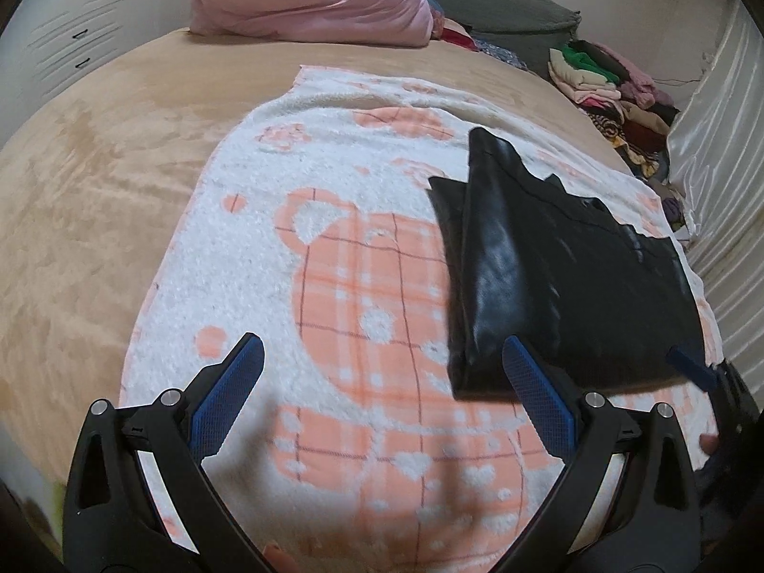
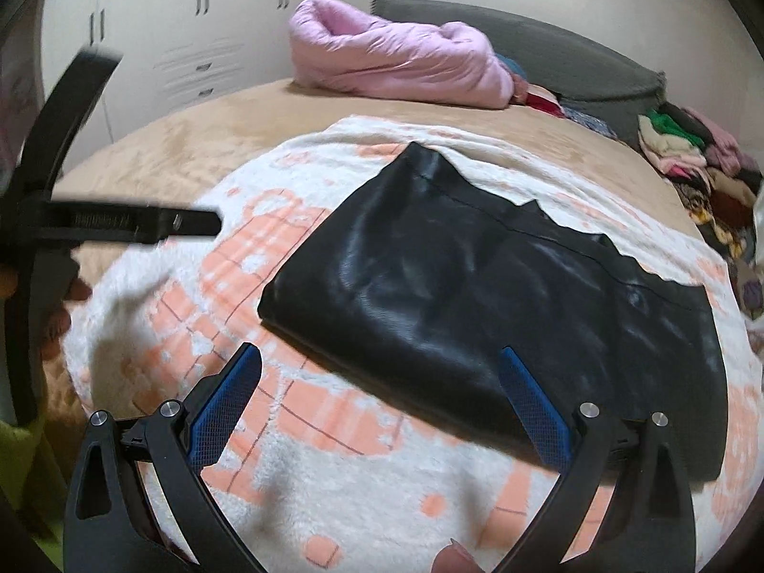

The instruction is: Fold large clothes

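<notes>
A shiny black garment point(image 1: 563, 281) point(image 2: 487, 296) lies folded on a white and orange towel point(image 1: 334, 286) point(image 2: 334, 453) spread over the bed. My left gripper point(image 1: 382, 363) hovers open over the towel, its right finger just at the garment's near left corner, nothing between its fingers. Over the garment's near edge hangs my right gripper point(image 2: 379, 370), open and holding nothing. The right gripper's blue fingertip point(image 1: 687, 365) shows at the garment's near right edge in the left wrist view. The left gripper's black frame point(image 2: 95, 224), blurred, fills the left of the right wrist view.
A tan blanket point(image 1: 95, 181) point(image 2: 191, 143) covers the bed. A pink quilt point(image 1: 310, 0) point(image 2: 396, 62) and a grey pillow point(image 1: 501, 5) point(image 2: 549, 52) lie at the far end. A pile of folded clothes point(image 1: 616, 90) point(image 2: 692, 157) sits at the far right. White cupboards point(image 2: 167, 33) stand behind.
</notes>
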`<move>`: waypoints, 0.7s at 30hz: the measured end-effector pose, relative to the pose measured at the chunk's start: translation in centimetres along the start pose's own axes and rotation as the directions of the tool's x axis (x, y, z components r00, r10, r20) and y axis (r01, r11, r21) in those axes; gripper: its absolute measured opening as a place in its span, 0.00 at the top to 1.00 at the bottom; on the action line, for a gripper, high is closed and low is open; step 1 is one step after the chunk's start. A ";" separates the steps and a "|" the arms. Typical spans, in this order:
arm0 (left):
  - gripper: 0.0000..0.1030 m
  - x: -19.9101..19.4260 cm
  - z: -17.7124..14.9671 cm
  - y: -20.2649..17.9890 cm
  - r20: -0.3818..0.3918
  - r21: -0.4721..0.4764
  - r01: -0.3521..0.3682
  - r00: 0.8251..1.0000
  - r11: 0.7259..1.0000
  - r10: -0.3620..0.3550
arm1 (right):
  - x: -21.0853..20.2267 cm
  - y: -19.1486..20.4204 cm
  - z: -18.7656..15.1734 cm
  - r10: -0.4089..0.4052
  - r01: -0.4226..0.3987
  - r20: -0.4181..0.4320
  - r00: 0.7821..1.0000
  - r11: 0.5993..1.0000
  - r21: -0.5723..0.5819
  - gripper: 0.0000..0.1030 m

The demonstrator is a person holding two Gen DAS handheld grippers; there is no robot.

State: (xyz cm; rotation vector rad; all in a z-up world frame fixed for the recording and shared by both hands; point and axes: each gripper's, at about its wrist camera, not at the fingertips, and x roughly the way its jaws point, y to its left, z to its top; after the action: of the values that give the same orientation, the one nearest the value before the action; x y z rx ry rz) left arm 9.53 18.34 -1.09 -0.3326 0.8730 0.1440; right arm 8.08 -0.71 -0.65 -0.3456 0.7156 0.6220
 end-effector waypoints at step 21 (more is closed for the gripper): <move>0.09 6.9 5.2 -3.4 -0.075 0.075 0.006 0.997 0.997 -0.001 | 8.9 2.7 -0.5 -0.158 0.143 -0.037 0.987 0.954 -0.265 0.04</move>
State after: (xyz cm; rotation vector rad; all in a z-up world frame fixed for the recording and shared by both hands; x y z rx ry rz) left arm 18.59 16.83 -2.51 -0.2705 0.9495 0.0954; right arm 11.35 4.78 -7.47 -0.6591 0.6564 0.5633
